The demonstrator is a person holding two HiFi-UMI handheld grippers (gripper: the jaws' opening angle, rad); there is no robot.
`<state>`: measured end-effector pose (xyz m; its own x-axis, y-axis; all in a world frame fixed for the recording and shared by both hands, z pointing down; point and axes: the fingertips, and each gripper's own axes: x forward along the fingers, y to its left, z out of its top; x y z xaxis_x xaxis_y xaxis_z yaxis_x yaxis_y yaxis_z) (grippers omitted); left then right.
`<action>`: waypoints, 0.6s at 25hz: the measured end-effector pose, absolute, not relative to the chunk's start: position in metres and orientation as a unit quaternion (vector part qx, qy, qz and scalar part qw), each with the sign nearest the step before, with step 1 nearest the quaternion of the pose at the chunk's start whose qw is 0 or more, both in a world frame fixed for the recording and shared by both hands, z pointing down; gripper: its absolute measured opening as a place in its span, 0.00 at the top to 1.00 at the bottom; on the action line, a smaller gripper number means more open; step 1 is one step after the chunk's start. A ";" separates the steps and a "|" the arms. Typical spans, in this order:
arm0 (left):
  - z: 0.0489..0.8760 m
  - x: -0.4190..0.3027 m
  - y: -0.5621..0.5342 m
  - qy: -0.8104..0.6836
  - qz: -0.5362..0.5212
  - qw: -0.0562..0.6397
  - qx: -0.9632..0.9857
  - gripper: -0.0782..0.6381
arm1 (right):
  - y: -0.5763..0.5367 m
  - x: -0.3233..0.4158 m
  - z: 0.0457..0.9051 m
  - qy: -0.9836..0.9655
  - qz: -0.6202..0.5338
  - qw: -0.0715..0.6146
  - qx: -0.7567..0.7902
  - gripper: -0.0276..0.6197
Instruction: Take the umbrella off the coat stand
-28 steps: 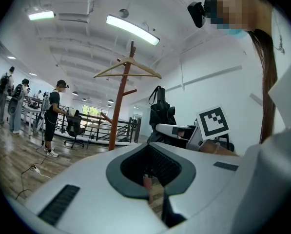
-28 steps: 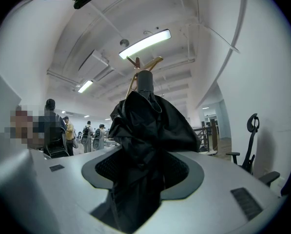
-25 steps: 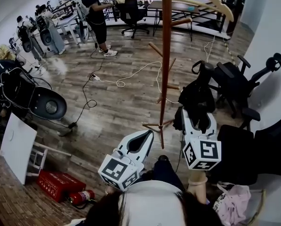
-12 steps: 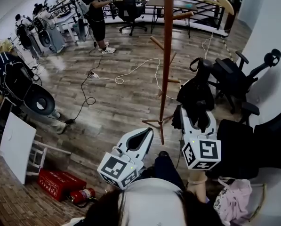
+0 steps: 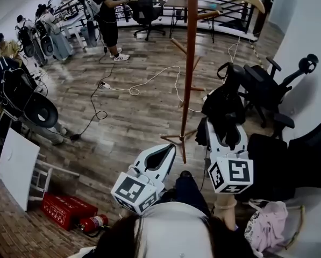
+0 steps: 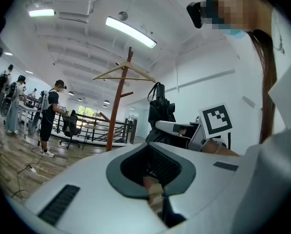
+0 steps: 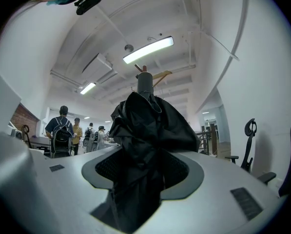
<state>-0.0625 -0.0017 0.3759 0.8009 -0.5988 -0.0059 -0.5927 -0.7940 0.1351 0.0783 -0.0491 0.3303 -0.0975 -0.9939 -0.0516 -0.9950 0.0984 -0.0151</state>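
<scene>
Not much has shifted since a second ago. Both tools sit in nearly the same spot low in the head view, while the coat stand (image 5: 188, 79) and the seated person at the left edge have slid a little in the frame. The umbrella (image 5: 223, 109) is riding a touch higher up the picture than before.

Pose-wise, the person holds both tools out in front of the body and pointing level, with the marker cubes nearest the camera. The left tool (image 5: 166, 152) angles up and to the right, toward the foot of the stand. Its jaws look closed, tips together, with nothing between them. The right tool (image 5: 225, 134) points pretty much straight up the frame, and a bit of the right forearm (image 5: 225, 208) shows under its cube.

The right tool is the busy one. Its jaws stand wide and are clamped on the folded black umbrella. In the right gripper view the bunched fabric (image 7: 145, 145) fills the gap between the pads and stands upright, with a grey end piece on top.

As for where the umbrella is, it sits in the right tool just to the right of the stand's pole, in front of the black office chairs (image 5: 268, 90). From the left gripper view it (image 6: 160, 113) looks apart from the stand (image 6: 117, 111), with no peg touching it as far as anyone can see.
</scene>
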 end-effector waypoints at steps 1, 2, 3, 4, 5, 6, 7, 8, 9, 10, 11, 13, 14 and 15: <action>0.376 -0.063 -0.002 -0.317 -0.026 0.064 0.946 0.88 | -0.048 0.078 0.330 0.741 0.012 0.024 -0.671 0.57; 0.376 -0.063 -0.001 -0.318 -0.027 0.064 0.946 0.88 | -0.047 0.078 0.330 0.742 0.013 0.024 -0.670 0.57; 0.376 -0.062 -0.001 -0.318 -0.028 0.064 0.946 0.88 | -0.046 0.078 0.330 0.743 0.013 0.024 -0.669 0.57; 0.376 -0.062 0.000 -0.318 -0.028 0.064 0.946 0.88 | -0.045 0.078 0.330 0.743 0.014 0.024 -0.668 0.57; 0.376 -0.062 0.001 -0.318 -0.028 0.065 0.945 0.88 | -0.044 0.078 0.330 0.744 0.014 0.025 -0.668 0.57; 0.377 -0.061 0.001 -0.319 -0.027 0.065 0.945 0.88 | -0.043 0.078 0.330 0.744 0.013 0.026 -0.667 0.57; 0.377 -0.061 0.002 -0.319 -0.027 0.065 0.945 0.88 | -0.042 0.078 0.331 0.745 0.012 0.026 -0.667 0.57; 0.378 -0.062 0.003 -0.320 -0.027 0.066 0.945 0.88 | -0.042 0.078 0.332 0.745 0.011 0.026 -0.667 0.57; 0.378 -0.062 0.004 -0.321 -0.028 0.066 0.944 0.88 | -0.041 0.078 0.332 0.745 0.011 0.026 -0.666 0.57; 0.378 -0.063 0.004 -0.322 -0.028 0.067 0.944 0.88 | -0.040 0.078 0.333 0.745 0.010 0.026 -0.666 0.57; 0.379 -0.063 0.005 -0.323 -0.029 0.068 0.944 0.88 | -0.040 0.077 0.333 0.746 0.010 0.025 -0.666 0.57; 0.380 -0.064 0.004 -0.324 -0.030 0.069 0.943 0.88 | -0.039 0.077 0.333 0.746 0.011 0.026 -0.665 0.57; 0.380 -0.064 0.004 -0.322 -0.029 0.070 0.944 0.88 | -0.039 0.076 0.333 0.746 0.012 0.026 -0.665 0.57; 0.381 -0.063 0.004 -0.320 -0.028 0.070 0.944 0.88 | -0.039 0.076 0.332 0.746 0.013 0.027 -0.665 0.57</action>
